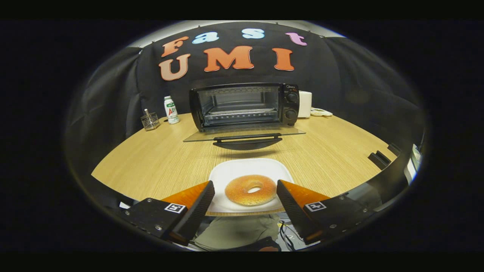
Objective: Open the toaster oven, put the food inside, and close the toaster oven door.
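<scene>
Gripper (pixel 245 189): fingers spread wide, one on each side of the plate, pressing on nothing. Whether the fingertips touch the plate's edges cannot be told.

Bagel (pixel 250 189): round, golden-brown, with a hole in the middle; lies flat between the two fingers, apart from both.

Plate (pixel 230 172): white, squarish with rounded corners; sits at the near edge of the table and bears the bagel on its near half.

Table (pixel 151 158): light wood grain, rounded outline; bare stretch between plate and oven.

Toaster oven (pixel 245 105): black, well beyond the fingers at the far side of the table, straight ahead of the plate. Its glass door (pixel 244 135) is folded down flat toward the plate, dark handle at the near edge. Wire rack visible in the open cavity. Two knobs (pixel 291 105), one above the other, on the right panel.

Bottle (pixel 171 110): small, white with a label, upright, left of the oven.

Wire holder (pixel 150 121): small basket, left of the bottle, something upright inside.

White box (pixel 304 104): just right of the oven, with a small flat item on the table beside it.
</scene>
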{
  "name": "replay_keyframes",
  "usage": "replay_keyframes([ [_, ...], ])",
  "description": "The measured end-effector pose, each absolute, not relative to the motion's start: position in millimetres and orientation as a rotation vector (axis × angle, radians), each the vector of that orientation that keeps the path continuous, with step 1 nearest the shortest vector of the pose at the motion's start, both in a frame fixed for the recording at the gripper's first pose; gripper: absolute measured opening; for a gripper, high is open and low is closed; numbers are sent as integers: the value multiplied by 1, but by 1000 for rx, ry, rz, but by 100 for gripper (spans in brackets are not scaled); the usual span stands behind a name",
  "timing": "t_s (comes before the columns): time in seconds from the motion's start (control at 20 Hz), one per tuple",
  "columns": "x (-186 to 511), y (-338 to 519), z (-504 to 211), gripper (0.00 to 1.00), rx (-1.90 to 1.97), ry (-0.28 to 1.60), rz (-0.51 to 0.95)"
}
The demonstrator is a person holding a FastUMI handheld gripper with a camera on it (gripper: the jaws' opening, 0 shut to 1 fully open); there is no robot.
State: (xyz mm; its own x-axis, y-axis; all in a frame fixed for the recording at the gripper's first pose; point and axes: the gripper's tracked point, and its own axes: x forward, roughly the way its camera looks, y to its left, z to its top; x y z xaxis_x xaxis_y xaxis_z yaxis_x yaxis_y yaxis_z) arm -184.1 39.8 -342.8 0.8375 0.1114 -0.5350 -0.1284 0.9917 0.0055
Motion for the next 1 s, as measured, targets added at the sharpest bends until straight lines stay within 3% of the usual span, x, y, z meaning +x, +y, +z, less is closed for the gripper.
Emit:
replay_keyframes([
  [0.45, -182, 31, -364, 98, 19, 627, 103],
  [0.75, -178, 28, -350, 74, 38, 611, 95],
  [1.0, -160, 29, -318, 71, 45, 561, 108],
])
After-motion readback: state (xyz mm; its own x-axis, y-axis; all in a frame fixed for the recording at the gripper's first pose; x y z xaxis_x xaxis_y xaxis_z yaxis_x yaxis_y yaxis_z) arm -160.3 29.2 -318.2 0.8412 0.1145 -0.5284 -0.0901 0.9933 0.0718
